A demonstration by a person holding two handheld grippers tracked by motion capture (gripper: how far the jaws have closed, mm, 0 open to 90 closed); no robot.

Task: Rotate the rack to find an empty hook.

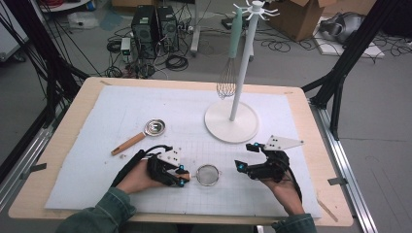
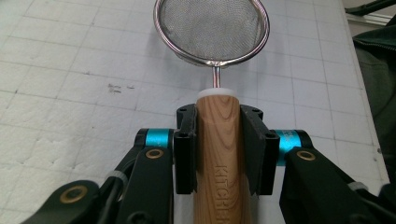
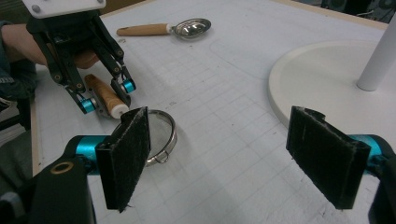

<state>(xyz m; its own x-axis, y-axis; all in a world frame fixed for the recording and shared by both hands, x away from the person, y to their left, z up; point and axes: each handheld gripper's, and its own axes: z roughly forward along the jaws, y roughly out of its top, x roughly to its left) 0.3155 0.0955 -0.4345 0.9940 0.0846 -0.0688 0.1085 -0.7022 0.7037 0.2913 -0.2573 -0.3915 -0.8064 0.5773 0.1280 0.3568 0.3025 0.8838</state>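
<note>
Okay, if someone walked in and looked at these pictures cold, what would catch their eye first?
Probably the small mesh strainer near the front of the table, its wooden handle clamped between the jaws of the left gripper, while the right gripper waits beside it with jaws wide open. Behind them stands a tall white hanging stand with a whisk dangling from a hook. A wooden-handled metal scoop lies to the left on the white mat.

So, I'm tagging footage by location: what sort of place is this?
Likely a lab or workshop: computer towers and cables on the floor, cardboard boxes, a gridded mat on the table.
</note>
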